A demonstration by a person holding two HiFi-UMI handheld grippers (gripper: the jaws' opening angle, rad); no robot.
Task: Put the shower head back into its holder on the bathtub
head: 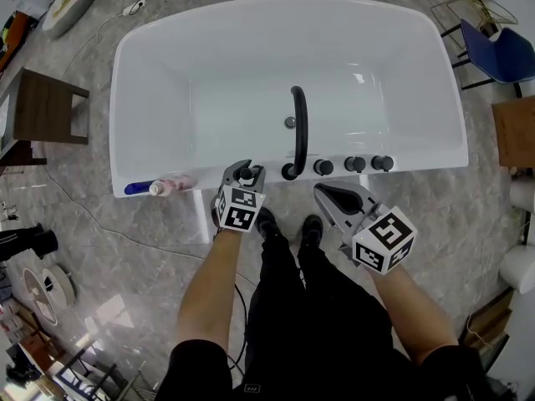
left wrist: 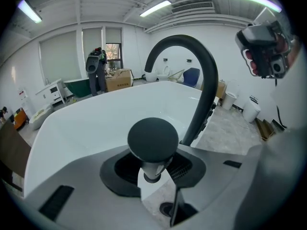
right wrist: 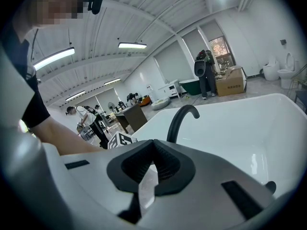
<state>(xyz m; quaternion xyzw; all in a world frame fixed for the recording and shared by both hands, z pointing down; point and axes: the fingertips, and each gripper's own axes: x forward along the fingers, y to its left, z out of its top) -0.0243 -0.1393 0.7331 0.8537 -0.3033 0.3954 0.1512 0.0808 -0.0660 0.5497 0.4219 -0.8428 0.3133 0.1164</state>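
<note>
Pinching a round matte-black shower head [left wrist: 152,139] between its fingers is the left gripper [head: 242,178]; the right gripper [head: 324,194] has fingers pressed together.

We've got the bathtub [head: 284,8] straight ahead, long side running across. On its nr rim, L to R: bottle [head: 171,185] lying at the L corner, shower head [head: 246,173] upright btwn the jaws of the L gripper [head: 243,177], spout [head: 299,124] arching in over the drain [head: 289,123], then three knobs [head: 354,164] in a row. R gripper [head: 323,190] sits just before the rim, below the knobs. Stool [head: 46,107] off the tub's L end; chair [head: 498,53] beyond its far R corner. Our feet [head: 267,222] btwn the two grippers.
</note>
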